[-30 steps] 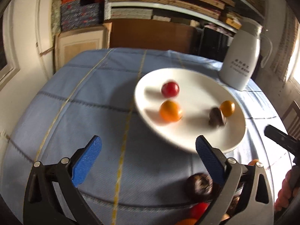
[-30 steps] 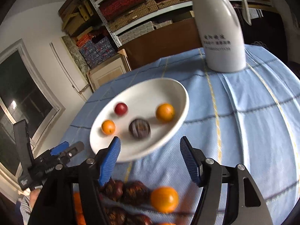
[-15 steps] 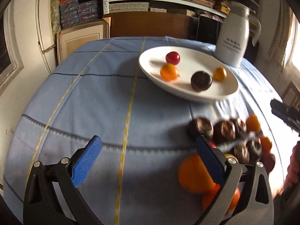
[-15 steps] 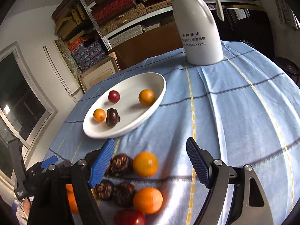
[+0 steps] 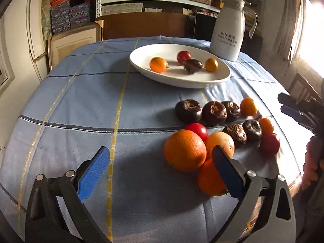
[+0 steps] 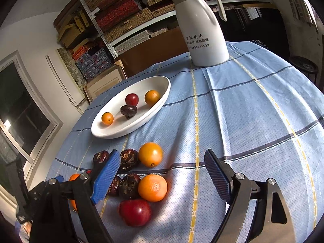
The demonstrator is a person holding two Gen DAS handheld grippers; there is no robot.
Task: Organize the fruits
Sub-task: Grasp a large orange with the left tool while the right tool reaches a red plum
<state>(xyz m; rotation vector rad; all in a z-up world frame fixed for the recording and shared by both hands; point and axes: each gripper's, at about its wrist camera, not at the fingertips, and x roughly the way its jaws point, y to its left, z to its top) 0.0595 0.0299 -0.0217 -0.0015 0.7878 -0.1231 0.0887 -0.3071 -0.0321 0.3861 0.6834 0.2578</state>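
A white oval plate holds two small oranges, a red fruit and a dark brown fruit. Loose fruit lies on the blue cloth nearer me: a big orange, several dark brown fruits, small oranges and a red fruit. My left gripper is open and empty, low over the cloth, its right finger in front of the orange pile. My right gripper is open and empty above the loose fruit.
A white thermos jug stands behind the plate. The table is round with a blue checked cloth. Shelves of boxes line the wall behind. The right gripper shows at the right edge of the left wrist view.
Both grippers have pulled back and dropped from above the plate toward the near side of the table. The loose fruit pile has come into full view. Both stay open.
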